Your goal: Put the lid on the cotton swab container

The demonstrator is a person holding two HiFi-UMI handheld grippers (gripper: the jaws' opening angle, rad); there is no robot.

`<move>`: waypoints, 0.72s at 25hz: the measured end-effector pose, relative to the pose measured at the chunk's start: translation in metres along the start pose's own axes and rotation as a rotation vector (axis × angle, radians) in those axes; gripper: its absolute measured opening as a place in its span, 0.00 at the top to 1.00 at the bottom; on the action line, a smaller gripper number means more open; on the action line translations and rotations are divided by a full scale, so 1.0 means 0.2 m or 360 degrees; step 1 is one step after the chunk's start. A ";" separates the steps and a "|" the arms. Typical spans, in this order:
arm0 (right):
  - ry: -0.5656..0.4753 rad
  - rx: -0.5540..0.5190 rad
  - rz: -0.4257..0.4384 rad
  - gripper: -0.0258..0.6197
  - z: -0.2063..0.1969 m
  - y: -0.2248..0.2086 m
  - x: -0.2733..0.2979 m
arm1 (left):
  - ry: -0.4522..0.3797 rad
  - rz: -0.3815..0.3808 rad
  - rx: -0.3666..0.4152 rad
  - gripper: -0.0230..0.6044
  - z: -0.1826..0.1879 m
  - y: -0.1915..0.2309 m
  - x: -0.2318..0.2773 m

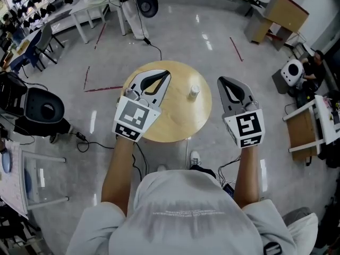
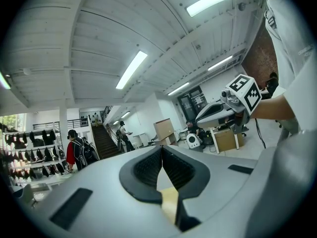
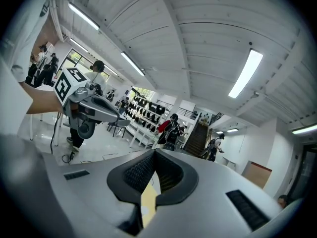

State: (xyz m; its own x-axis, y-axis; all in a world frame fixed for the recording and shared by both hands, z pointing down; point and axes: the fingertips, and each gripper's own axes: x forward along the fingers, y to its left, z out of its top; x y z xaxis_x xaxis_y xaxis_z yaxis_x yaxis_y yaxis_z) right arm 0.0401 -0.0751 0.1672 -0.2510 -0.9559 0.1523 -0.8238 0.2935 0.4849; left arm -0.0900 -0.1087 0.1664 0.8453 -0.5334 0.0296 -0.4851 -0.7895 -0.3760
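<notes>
The small white container (image 1: pixel 194 92) stands upright on the round wooden table (image 1: pixel 175 124), at about 2 o'clock from its middle; whether its lid is on is too small to tell. The left claw (image 1: pixel 166 74) hangs over the table's 10 o'clock side, closed and empty. The right claw (image 1: pixel 221 81) hangs just off the rim at 3 o'clock, also closed and empty. Neither touches the container.

Only the container (image 1: pixel 194 92) stands on my tabletop (image 1: pixel 180 116); bare wood all round it leaves me open passage from either side.
</notes>
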 end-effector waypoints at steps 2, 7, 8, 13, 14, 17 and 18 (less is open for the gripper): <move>0.0003 0.0001 -0.0006 0.92 0.01 -0.01 -0.01 | -0.0004 -0.0023 -0.0002 0.93 0.01 -0.01 0.00; 0.0000 0.0003 -0.0011 0.92 0.02 -0.01 0.01 | 0.0010 -0.0050 0.0025 0.93 0.01 -0.02 0.01; 0.0000 0.0004 -0.0009 0.92 0.02 -0.01 0.02 | 0.0013 -0.0049 0.0025 0.93 0.01 -0.01 0.02; 0.0004 -0.0001 0.0000 0.92 0.02 0.02 0.03 | 0.0018 -0.0056 0.0025 0.93 -0.01 -0.01 0.00; 0.0003 -0.0004 0.0001 0.92 0.02 0.03 0.03 | 0.0017 -0.0056 0.0024 0.93 -0.01 0.00 -0.01; 0.0002 -0.0009 0.0001 0.92 0.04 0.04 0.04 | 0.0008 -0.0048 0.0026 0.93 0.00 0.01 -0.01; 0.0002 -0.0010 0.0001 0.92 0.04 0.04 0.04 | 0.0005 -0.0045 0.0027 0.93 0.00 0.01 -0.01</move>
